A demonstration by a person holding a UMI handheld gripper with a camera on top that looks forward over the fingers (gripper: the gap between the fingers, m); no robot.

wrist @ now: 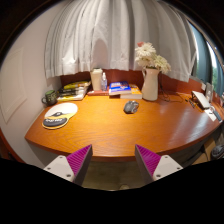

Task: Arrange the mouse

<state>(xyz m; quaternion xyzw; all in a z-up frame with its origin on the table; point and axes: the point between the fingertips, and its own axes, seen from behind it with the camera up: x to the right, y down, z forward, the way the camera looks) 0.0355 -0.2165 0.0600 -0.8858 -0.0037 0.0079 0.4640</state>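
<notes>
A dark grey mouse (130,106) lies on the wooden table (110,130), towards its far side, in front of a white vase. My gripper (113,160) hangs open at the table's near edge, well short of the mouse. Its two purple pads (78,158) stand wide apart with nothing between them.
A white vase with pale flowers (150,75) stands just right of the mouse. A blue book (119,88) and a bottle (98,79) sit behind it. At the left lie a round dark disc (56,121) and a white plate (65,110). White items (203,100) rest at the right end.
</notes>
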